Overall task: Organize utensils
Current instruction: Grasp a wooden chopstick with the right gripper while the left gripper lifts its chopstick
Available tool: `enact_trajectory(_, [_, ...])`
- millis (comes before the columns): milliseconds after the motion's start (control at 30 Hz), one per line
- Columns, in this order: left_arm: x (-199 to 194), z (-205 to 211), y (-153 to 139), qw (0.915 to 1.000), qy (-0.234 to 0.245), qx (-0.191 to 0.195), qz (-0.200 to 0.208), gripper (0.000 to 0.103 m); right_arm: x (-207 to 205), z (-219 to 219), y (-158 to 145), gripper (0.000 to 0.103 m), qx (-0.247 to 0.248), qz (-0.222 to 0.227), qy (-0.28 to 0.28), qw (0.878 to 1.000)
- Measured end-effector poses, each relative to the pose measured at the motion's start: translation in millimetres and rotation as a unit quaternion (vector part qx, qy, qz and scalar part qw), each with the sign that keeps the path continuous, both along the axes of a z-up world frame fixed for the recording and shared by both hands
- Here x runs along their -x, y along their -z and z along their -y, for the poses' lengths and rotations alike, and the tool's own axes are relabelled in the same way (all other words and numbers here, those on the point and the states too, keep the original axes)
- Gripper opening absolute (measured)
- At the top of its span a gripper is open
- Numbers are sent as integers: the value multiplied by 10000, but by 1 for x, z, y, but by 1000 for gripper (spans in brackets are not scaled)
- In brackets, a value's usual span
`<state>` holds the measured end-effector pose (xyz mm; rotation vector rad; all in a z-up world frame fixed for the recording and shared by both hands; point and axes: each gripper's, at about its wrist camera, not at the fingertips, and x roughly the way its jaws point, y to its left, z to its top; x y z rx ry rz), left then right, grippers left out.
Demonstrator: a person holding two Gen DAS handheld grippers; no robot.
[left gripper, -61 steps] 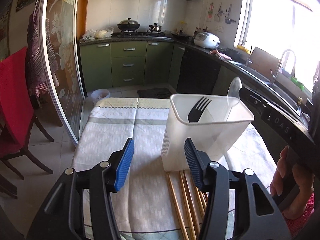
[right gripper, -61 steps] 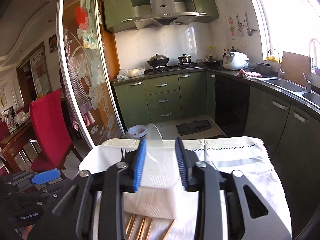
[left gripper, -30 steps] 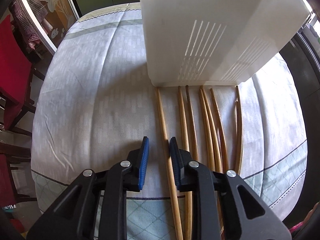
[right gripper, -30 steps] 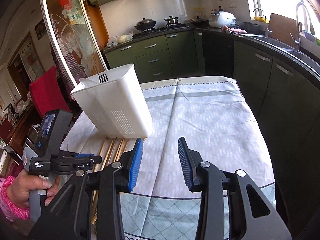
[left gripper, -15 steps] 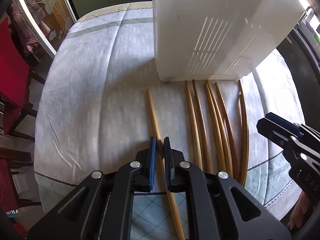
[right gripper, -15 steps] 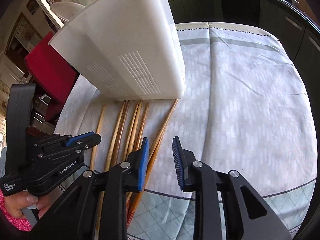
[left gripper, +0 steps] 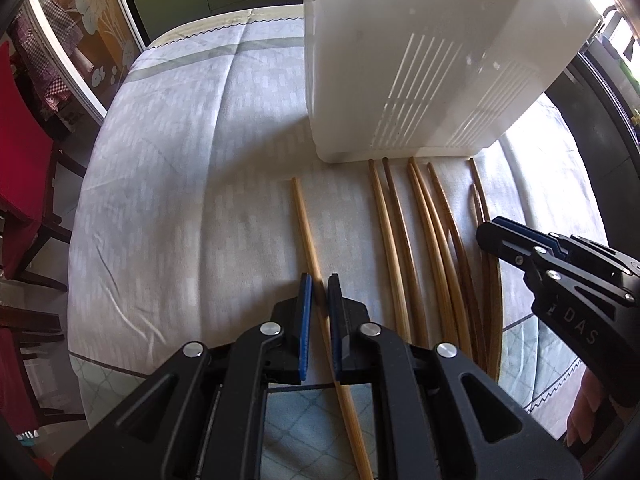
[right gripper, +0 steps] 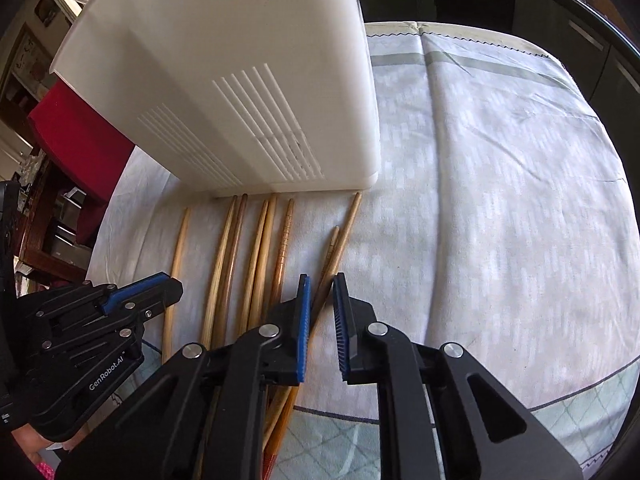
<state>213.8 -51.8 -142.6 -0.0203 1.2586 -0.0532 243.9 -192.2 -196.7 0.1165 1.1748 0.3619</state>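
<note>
Right gripper (right gripper: 321,282) lower, newly clamping chopstick (right gripper: 344,236)

The right gripper (right gripper: 321,284) is pointing down at the clothed table (right gripper: 500,168), its jaws having just been closing around the rightmost pair of chopsticks (right gripper: 343,232), pads pressing them. More chopsticks (right gripper: 256,256) are lying side by side to the left, tips near the white utensil holder (right gripper: 248,80). The left gripper (right gripper: 160,288) is reaching in over the leftmost chopstick (right gripper: 178,248).
</note>
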Motion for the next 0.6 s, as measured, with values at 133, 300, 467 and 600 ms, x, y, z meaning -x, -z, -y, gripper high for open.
enact_trajectory(133, [0, 1, 0, 10000, 21, -6, 9, 9, 11, 15, -5, 6, -171, 30, 22, 9998])
enact_trajectory(300, [1, 2, -1, 10000, 41, -14, 64, 8, 24, 38, -13, 6, -462, 90, 96, 9988])
enact_trajectory(467, [2, -1, -3, 10000, 13, 69, 61, 6, 34, 58, -32, 6, -762, 260, 149, 9966])
enact_trajectory(600, [7, -2, -16, 9996, 79, 8, 266, 6, 45, 71, -55, 6, -833, 584, 131, 9947])
